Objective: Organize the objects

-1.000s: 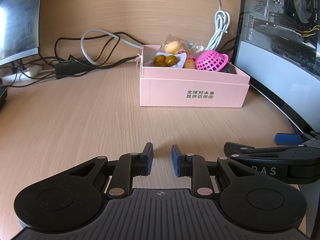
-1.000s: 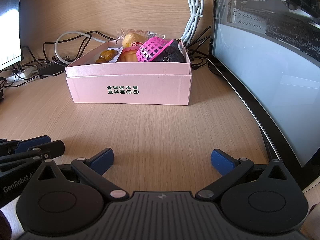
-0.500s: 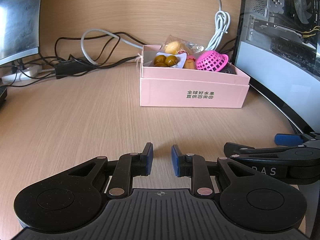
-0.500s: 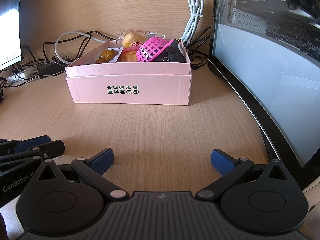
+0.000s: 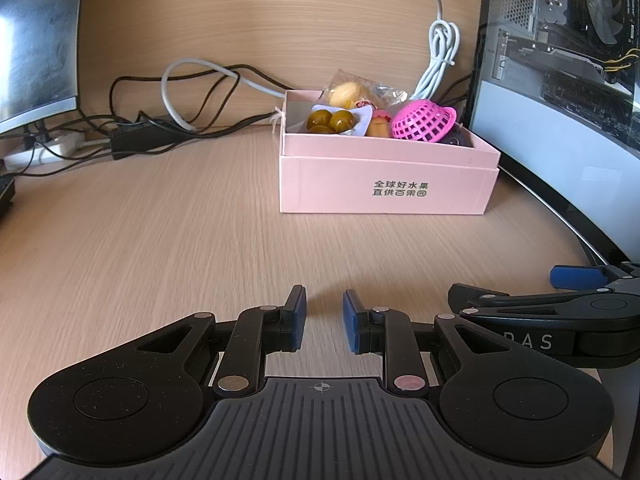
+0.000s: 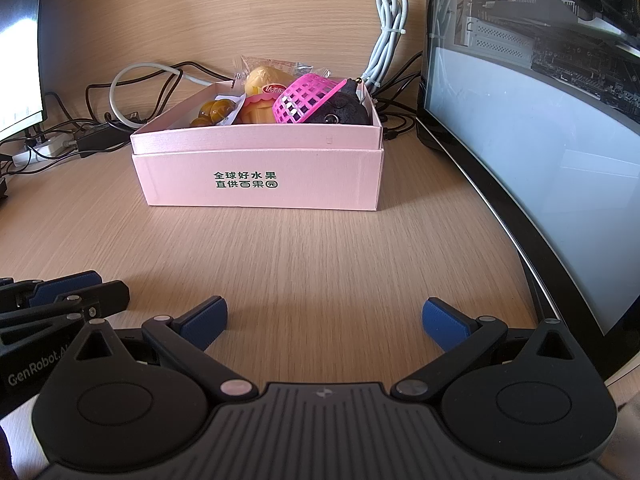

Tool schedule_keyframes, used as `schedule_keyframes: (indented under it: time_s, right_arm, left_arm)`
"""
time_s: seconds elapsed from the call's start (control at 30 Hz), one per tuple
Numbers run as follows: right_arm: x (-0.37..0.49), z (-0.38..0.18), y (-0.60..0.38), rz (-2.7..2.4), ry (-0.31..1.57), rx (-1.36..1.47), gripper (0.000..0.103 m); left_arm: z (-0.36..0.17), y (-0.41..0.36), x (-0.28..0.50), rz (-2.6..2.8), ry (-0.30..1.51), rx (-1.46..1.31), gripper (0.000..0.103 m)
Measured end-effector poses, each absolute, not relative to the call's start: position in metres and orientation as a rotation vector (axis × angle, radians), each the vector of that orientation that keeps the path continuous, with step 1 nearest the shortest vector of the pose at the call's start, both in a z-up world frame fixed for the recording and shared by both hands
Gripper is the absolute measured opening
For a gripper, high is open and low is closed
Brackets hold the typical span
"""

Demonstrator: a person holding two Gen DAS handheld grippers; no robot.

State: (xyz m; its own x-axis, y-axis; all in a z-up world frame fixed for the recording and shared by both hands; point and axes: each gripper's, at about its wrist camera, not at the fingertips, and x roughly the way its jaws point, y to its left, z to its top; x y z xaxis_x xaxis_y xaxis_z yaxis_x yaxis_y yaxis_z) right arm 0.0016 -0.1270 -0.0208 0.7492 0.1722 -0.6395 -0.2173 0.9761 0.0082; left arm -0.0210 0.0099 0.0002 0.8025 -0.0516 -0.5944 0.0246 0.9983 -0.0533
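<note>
A pink cardboard box stands on the wooden desk ahead of both grippers. Inside it lie a pink mesh basket tilted over a dark round object, glossy green-brown fruits, a wrapped yellow pastry and an orange cup-shaped item. My left gripper hovers low over the desk, its blue pads a narrow gap apart with nothing between them. My right gripper is beside it on the right, wide open and empty.
A curved monitor runs along the right edge of the desk, close to the box. Black and white cables and a power strip lie at the back left, under another monitor. A white cable bundle hangs behind the box.
</note>
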Motion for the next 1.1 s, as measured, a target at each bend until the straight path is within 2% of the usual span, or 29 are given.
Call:
schedule_keyframes:
  time_s: [1.1]
  right_arm:
    - [0.0021,-0.0208,-0.1273,0.215,0.692,-0.069,0.103]
  left_arm:
    - [0.0010,0.0147,-0.0213,-0.065,0.636,-0.080,0.025]
